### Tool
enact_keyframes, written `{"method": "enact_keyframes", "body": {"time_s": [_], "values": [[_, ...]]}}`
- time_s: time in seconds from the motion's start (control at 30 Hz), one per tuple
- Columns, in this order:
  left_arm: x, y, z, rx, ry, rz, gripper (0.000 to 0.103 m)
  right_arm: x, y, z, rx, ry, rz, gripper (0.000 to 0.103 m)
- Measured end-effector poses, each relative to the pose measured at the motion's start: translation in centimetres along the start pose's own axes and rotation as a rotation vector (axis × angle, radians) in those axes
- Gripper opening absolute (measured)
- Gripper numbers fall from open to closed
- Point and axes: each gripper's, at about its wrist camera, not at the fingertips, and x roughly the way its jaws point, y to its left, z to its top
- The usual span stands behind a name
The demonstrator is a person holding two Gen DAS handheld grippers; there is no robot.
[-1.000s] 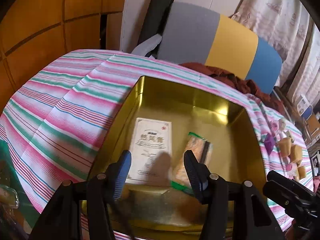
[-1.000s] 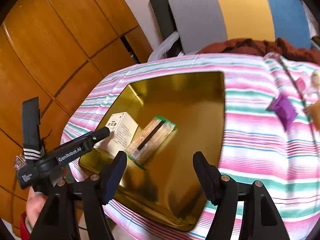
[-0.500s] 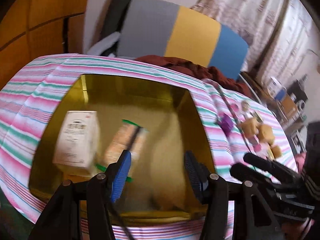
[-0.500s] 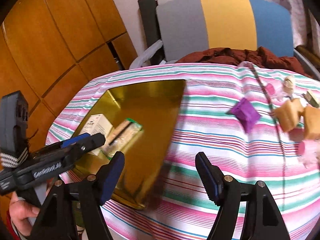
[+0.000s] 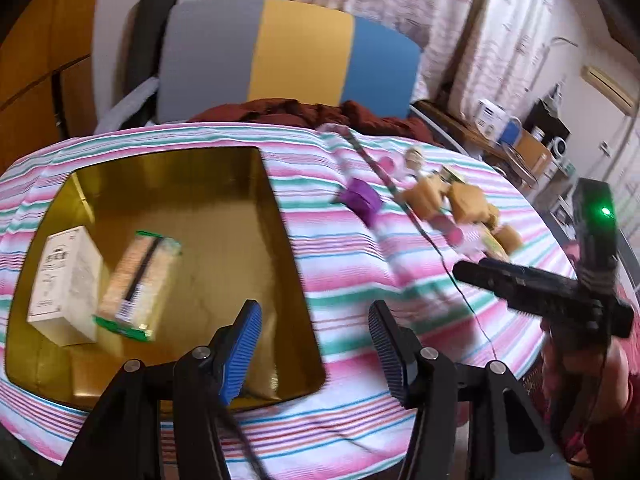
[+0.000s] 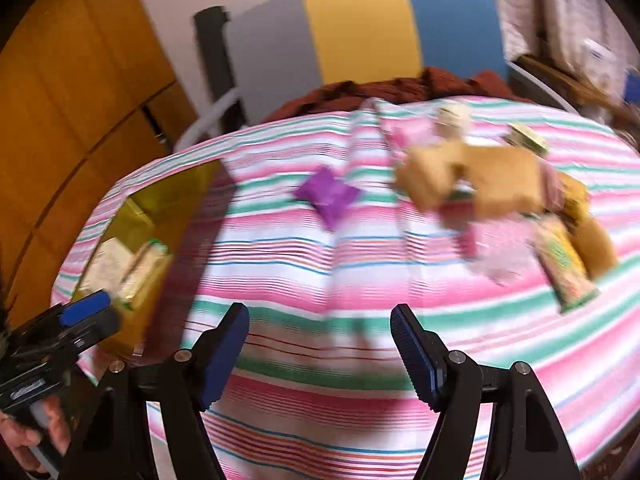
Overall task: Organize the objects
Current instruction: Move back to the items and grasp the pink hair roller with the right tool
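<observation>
A gold tin tray lies on the striped cloth at the left and holds a white box and a green-edged snack packet. The tray also shows in the right wrist view. My left gripper is open and empty over the tray's near right corner. My right gripper is open and empty above bare cloth. A purple pouch lies ahead of it. Tan packets, pink items and a yellow-green packet lie at the right. The purple pouch also shows in the left wrist view.
A striped cloth covers the rounded table. A grey, yellow and blue chair back and a dark red cloth stand behind it. Wooden cabinets are at the left. A thin cord runs across the cloth.
Both grippers have swung to the right, away from the tray, toward the loose items. Both stay open and empty. The box and packet stay in the tray.
</observation>
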Motion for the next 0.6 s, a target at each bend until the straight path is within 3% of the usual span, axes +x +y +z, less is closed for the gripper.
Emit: {"method": "enact_keyframes", "body": {"time_s": [0.2,0.3,0.6], "values": [[0.9,-2.6,-0.9,0.021,0.019,-0.051,0.057,0.1,-6.3,0.2,0.06,0.009,-0.102,0.076],[1.6,-3.9,-1.4,0.029,0.036,-0.066,0.057,0.2,-8.4,1.1,0.051,-0.006,-0.138,0.084],[2.9,-6.8,-2.2,0.094,0.082,-0.063,0.057,2.5,-11.4,3.8,-0.024,0.001,-0.177,0.088]]}}
